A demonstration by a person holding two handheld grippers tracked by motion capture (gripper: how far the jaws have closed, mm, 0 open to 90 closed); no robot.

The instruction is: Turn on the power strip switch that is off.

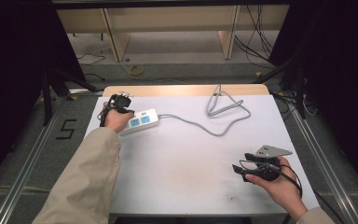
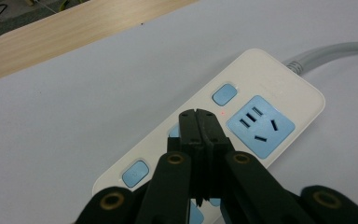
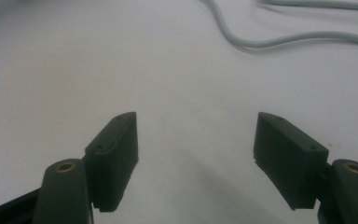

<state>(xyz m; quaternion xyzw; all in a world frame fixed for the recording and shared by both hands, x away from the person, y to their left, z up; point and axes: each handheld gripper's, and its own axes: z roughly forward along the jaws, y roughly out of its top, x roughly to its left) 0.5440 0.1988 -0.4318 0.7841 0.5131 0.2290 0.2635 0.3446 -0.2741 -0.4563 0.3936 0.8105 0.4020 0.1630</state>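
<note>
Tongs on the left [image 2: 199,115] are closed, jaw tips pressed together with nothing between them. In the left gripper view we see the tips poised over the middle of the white power strip [image 2: 279,84], just short of a small blue button [image 2: 224,94] at 1 o'clock from the tips; we cannot tell whether the tips touch the strip. A blue socket face [image 2: 260,125] lies at 3 o'clock from the tips, and a second blue button [image 2: 135,173] sits at 8 o'clock.

In the high view we find the left tongs [image 1: 121,103] at 10 o'clock on the white surface [image 1: 182,158], held by the left hand [image 1: 115,119] in a beige sleeve [image 1: 88,182]. The power strip [image 1: 142,120] lies directly at 3 o'clock of that hand. Its grey cable [image 1: 200,123] runs toward 3 o'clock and loops near the far edge at 1 o'clock.

The right tongs [image 1: 238,163] rest in the right hand [image 1: 279,186] at 4 o'clock on the surface, well apart from the strip, with the grey plate [image 1: 271,150] on top. In the right gripper view the right tongs [image 3: 196,154] stand wide open and hold nothing; bare white surface [image 3: 121,70] lies between the jaws, and the grey cable [image 3: 261,41] crosses at 1 o'clock.
</note>
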